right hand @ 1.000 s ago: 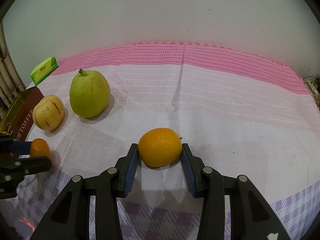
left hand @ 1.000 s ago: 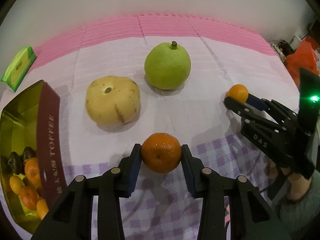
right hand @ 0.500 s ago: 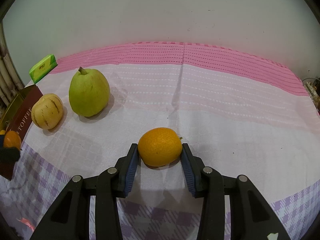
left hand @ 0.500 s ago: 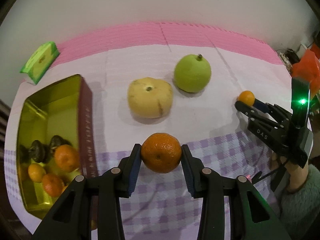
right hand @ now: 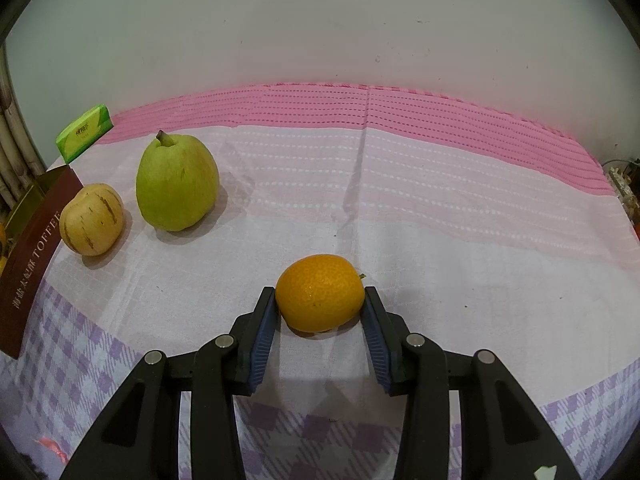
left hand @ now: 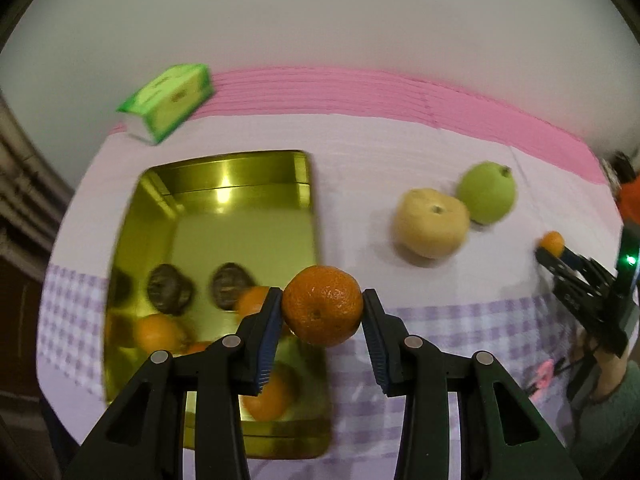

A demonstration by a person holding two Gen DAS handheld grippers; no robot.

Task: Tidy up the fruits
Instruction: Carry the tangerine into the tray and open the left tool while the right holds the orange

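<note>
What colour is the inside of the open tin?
Shiny gold-yellow. The tin shows its inside best in the left wrist view.

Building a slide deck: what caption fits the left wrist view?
Left gripper carries a mandarin above the gold tin of small fruit.

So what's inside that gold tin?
The gold tin holds several small oranges and two dark, wrinkled fruits near its front end; the back half is bare. The left claw and its orange cover part of the inside, so an exact count isn't possible.
</note>
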